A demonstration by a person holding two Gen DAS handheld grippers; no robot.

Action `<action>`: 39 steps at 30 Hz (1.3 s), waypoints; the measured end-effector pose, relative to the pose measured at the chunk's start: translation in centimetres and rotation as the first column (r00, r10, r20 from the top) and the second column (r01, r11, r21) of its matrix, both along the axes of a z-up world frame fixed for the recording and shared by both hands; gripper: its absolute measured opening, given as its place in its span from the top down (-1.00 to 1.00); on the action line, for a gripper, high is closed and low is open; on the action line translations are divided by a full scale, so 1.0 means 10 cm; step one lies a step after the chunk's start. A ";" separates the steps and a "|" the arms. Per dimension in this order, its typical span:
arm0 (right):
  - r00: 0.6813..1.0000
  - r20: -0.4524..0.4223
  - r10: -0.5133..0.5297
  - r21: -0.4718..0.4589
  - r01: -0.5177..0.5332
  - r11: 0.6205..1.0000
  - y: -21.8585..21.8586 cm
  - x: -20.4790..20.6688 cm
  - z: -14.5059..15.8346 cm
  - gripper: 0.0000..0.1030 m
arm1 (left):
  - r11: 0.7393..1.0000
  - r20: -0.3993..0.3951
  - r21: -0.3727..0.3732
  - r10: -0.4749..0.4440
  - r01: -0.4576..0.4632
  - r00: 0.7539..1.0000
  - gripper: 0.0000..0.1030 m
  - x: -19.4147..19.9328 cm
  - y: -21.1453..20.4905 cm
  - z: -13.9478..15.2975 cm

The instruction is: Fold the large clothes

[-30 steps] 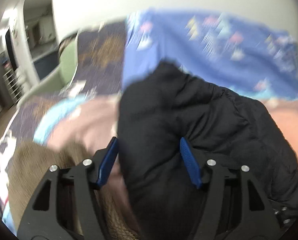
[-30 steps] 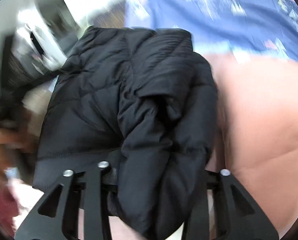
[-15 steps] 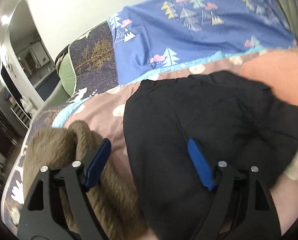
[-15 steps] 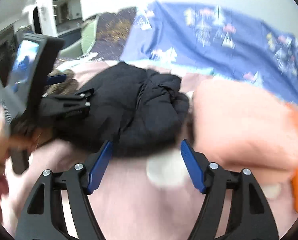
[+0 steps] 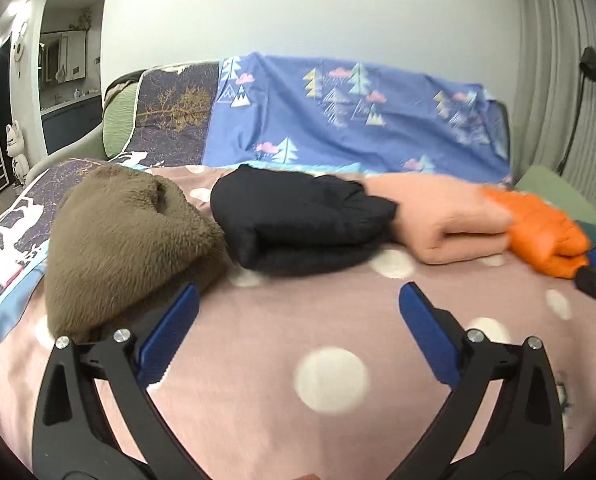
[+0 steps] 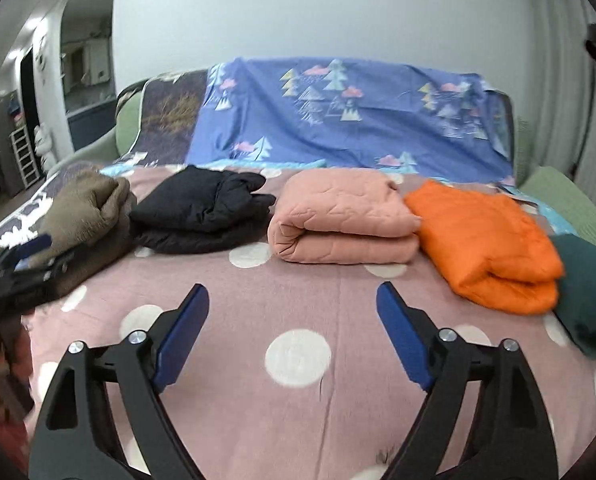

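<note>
Both the left gripper point(image 5: 296, 308) and right gripper point(image 6: 292, 308) are hanging over the bed point(image 6: 298, 312), jaws opening wide with nothing between them. The folded black jacket point(image 6: 202, 212) is lying between brown fleece point(image 6: 94, 208) and pink quilt point(image 6: 341, 220). I'd be clearing away without brushing the stacks.

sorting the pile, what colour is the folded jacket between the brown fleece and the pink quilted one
Black jacket, clearest in the right wrist view.

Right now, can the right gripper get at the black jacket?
Probably yes. The right gripper has nothing between its opening jaws, and only bare blanket lies between it and the black jacket, ahead to the left. The left gripper sits further left, by the brown fleece.
</note>
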State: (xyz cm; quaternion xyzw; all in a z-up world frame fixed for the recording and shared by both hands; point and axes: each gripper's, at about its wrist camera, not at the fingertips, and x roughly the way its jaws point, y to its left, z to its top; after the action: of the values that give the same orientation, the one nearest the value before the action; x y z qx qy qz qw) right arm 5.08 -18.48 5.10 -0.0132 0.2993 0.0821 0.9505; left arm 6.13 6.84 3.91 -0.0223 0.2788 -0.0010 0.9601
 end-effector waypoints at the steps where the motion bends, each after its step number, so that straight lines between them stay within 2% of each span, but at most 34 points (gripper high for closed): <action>1: 1.000 0.003 -0.010 0.012 0.009 1.000 0.00 -0.07 0.03 -0.72 | 1.000 0.006 0.017 -0.007 0.007 1.000 -0.96 -0.12 -0.08 0.05; 3: 1.000 0.001 -0.016 0.040 0.016 0.999 0.01 -0.21 0.06 -0.81 | 0.997 0.031 0.070 -0.024 0.022 0.999 -0.96 -0.37 -0.24 0.17; 5: 1.000 0.001 -0.030 0.043 0.030 0.999 0.03 -0.33 0.07 -0.81 | 0.995 0.058 0.099 -0.025 0.019 0.998 -0.96 -0.59 -0.35 0.26; 13: 0.999 0.008 -0.049 0.068 0.049 0.997 -0.08 -0.71 0.11 -0.82 | 0.992 0.041 0.118 0.029 -0.034 0.999 -0.96 -0.98 -0.58 0.33; 22: 0.996 0.042 -0.082 0.058 0.080 0.995 -0.17 -0.94 0.11 -0.84 | 0.989 -0.010 0.143 0.030 -0.029 0.999 -0.96 -1.11 -0.77 0.25; 30: 0.995 0.015 -0.100 0.082 0.098 0.992 -0.27 -0.93 0.03 -0.85 | 0.986 -0.020 0.164 0.035 -0.031 0.999 -0.96 -1.12 -0.80 0.23; 39: 0.994 0.024 -0.105 0.052 0.104 0.993 -0.25 -0.92 0.02 -0.84 | 0.986 -0.045 0.164 0.029 -0.021 0.999 -0.96 -1.04 -0.84 0.18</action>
State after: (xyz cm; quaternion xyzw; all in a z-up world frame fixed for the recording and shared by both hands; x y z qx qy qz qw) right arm -4.08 -20.96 5.29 0.0254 0.2847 0.0396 0.9575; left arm -4.29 -1.57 5.76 0.0531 0.3001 0.0346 0.9518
